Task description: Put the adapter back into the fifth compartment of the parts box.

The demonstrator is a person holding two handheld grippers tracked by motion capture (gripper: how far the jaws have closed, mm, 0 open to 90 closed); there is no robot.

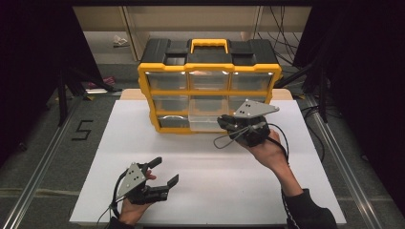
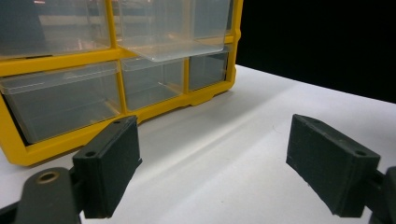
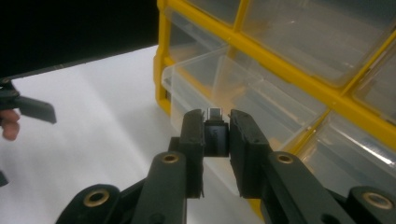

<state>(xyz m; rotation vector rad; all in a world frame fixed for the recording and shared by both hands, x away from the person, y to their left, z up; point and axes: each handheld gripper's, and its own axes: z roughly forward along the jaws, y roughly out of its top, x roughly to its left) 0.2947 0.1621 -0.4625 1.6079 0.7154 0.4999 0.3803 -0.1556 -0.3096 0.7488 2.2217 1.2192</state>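
Black jaws of the right gripper pinch a small dark block with a metal tip, centre frame, just before the pulled-out clear drawer of the yellow organizer. At lower left, the left gripper gapes wide, empty, above the white table.

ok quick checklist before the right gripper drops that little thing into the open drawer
1. Right gripper shut on the small dark part: ok, the part sits between both jaws.
2. Pulled-out clear drawer is open: ok, it juts from the yellow organizer in the bottom row, middle.
3. Part is above the drawer opening: cannot tell; the right gripper view puts it near the drawer's front rim.
4. Drawer has room: ok, it looks empty.
5. Left gripper out of the way: ok, open, low over the white table, apart from the organizer.
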